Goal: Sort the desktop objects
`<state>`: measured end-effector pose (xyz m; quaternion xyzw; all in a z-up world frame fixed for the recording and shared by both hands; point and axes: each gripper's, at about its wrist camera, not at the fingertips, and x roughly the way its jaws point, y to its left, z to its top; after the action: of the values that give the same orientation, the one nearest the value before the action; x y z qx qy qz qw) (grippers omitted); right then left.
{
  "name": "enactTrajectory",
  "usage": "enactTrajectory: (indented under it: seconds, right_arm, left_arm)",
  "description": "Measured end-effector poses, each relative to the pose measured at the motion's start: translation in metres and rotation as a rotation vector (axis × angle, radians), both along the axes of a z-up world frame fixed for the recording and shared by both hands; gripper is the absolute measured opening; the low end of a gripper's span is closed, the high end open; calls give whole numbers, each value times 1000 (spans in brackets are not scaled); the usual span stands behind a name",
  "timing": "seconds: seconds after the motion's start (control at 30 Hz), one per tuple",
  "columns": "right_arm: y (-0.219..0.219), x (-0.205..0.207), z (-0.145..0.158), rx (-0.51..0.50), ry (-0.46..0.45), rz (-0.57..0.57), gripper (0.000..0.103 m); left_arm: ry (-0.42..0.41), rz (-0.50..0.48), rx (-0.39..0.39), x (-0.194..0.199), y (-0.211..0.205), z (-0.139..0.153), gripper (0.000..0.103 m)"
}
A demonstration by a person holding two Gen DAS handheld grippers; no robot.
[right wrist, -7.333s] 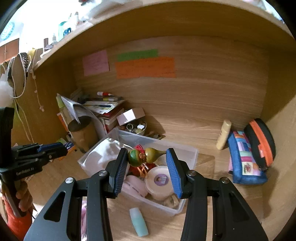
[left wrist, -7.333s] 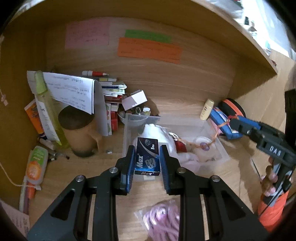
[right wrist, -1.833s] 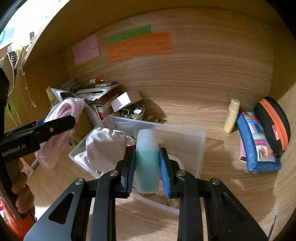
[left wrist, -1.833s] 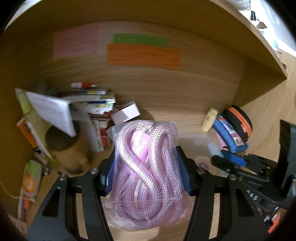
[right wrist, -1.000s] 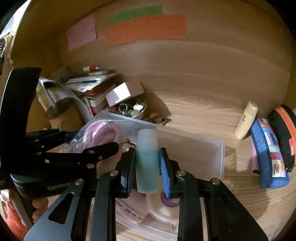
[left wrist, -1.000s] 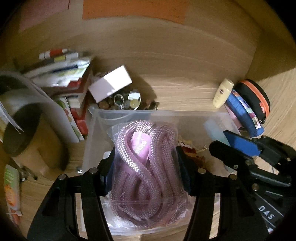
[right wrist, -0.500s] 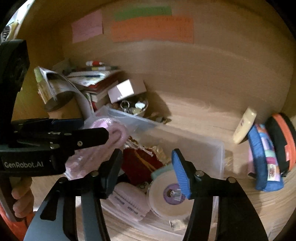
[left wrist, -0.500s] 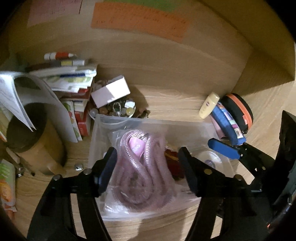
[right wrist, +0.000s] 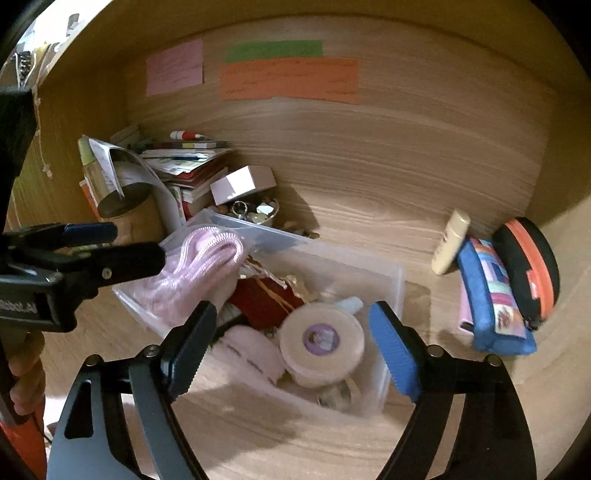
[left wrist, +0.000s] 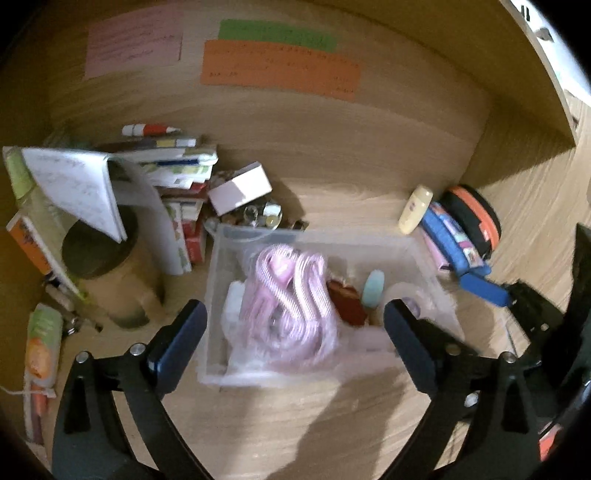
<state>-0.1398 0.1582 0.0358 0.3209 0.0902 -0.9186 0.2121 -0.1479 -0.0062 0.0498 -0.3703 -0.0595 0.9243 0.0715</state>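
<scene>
My left gripper (left wrist: 295,325) and right gripper (right wrist: 291,343) have just been opening, both spread and bare, over the clear plastic bin (left wrist: 424,258) with the braided pink rope (left wrist: 288,295) and the frosted bottle (left wrist: 373,283) inside.

Little can be read here. On the side of the left gripper (right wrist: 85,254), seen from the right wrist, pale lettering runs along the black body; only its end, "AI", is clear, the rest cut off by the picture's edge. The pink note (left wrist: 133,41), green strip (left wrist: 277,35) and orange note (left wrist: 280,70) on the back wall carry handwriting (too blurred to make out). The folded paper (left wrist: 74,188) on the left also shows faint written lines, unreadable. Labels on the boxes and tubes are smeared.
</scene>
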Motion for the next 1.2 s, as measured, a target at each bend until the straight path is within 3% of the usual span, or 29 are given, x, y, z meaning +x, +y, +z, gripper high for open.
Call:
enactTrajectory:
  seconds: [0.53, 1.0, 1.2]
  right_arm:
    - [24, 51, 2, -29, -6, -3, 83]
    - [32, 61, -8, -49, -34, 1, 83]
    - [36, 56, -13, -56, -64, -6, 83]
  left_arm:
    - [8, 145, -114, 50, -4, -20, 98]
    - [26, 163, -226, 62, 13, -28, 98]
    - [30, 147, -221, 61, 18, -28, 98]
